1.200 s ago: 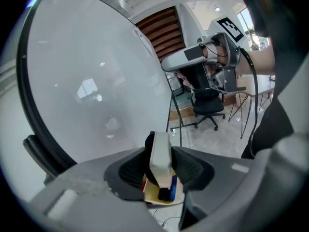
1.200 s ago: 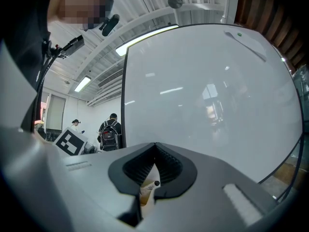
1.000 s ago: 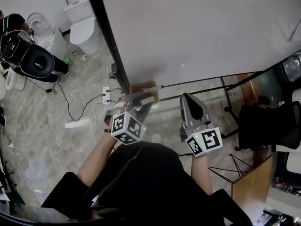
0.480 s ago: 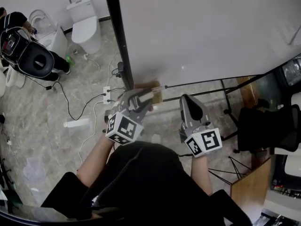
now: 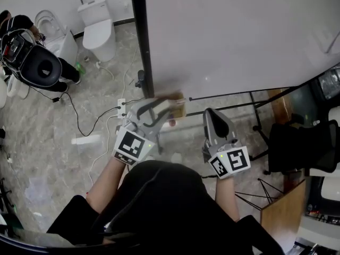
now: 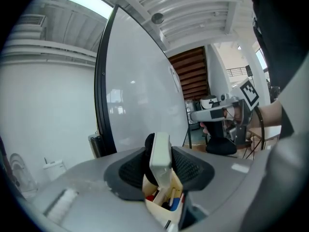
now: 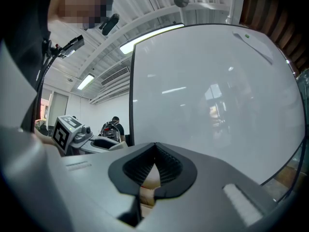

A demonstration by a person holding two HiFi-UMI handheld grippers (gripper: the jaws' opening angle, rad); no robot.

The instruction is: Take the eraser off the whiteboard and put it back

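— How is the left gripper (image 5: 158, 107) set?
— Held out in front and tipped slightly down, with its jaws clamped on the eraser (image 6: 160, 151).
— And the right gripper (image 5: 213, 113)?
— It's level, just beside the left one, with its jaws closed together on nothing.

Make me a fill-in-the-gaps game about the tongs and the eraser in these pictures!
The left tongs are gripping the ___.
The right tongs are ___, with nothing between them.
Both tongs point at a big ___ with a black frame.
Missing words: eraser; shut; whiteboard.
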